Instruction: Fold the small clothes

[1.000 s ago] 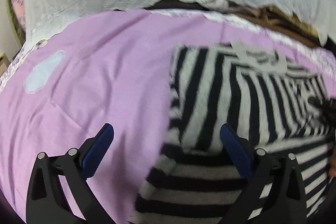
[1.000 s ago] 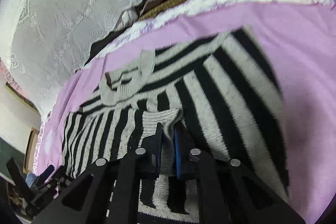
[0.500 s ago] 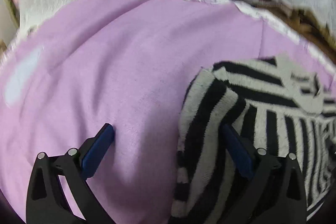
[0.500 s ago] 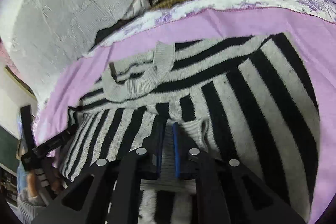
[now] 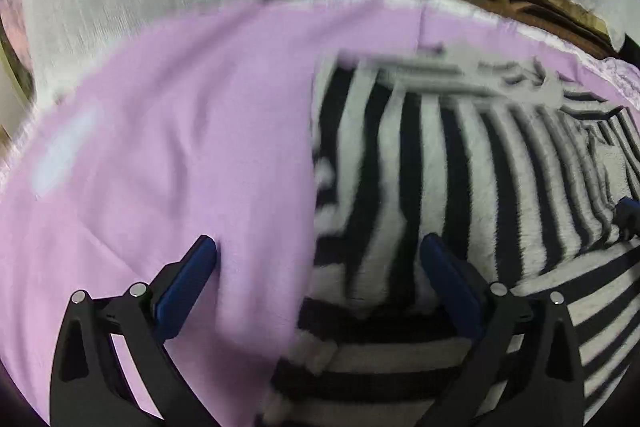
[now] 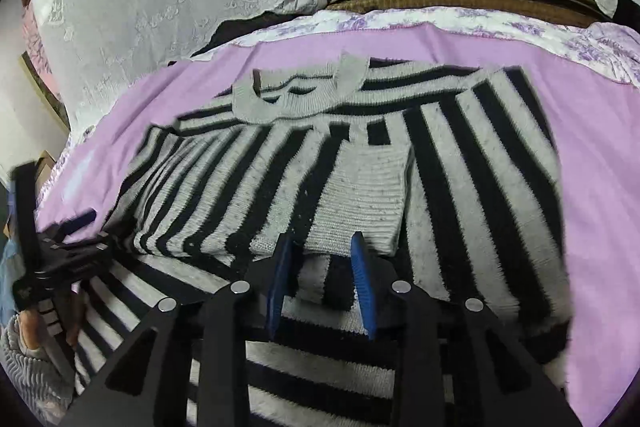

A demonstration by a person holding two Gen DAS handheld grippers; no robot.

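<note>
The right claw has just been opening and holds nothing now; the grey cuff of the striped sweater lies freed just ahead, between its tips. The left claw stands wide open and empty, straddling the sweater's left edge, w/ the folded sleeve running away toward the collar on the purple bed sheet. The left view is blurred, so contact w/ the cloth is not clear.

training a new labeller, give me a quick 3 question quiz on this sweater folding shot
1. True or false: the right hand-held gripper is clamped shut on the striped sweater.
2. What colour is the sheet under the sweater: A green, B purple, C white?
3. Fill in: the grey ribbed cuff lies on the sweater's ____, just ahead of the right hand-held gripper.

Key: 1 false, its jaws have just been opening and the pads stand apart over the knit. 2 B. 3 body.
</note>
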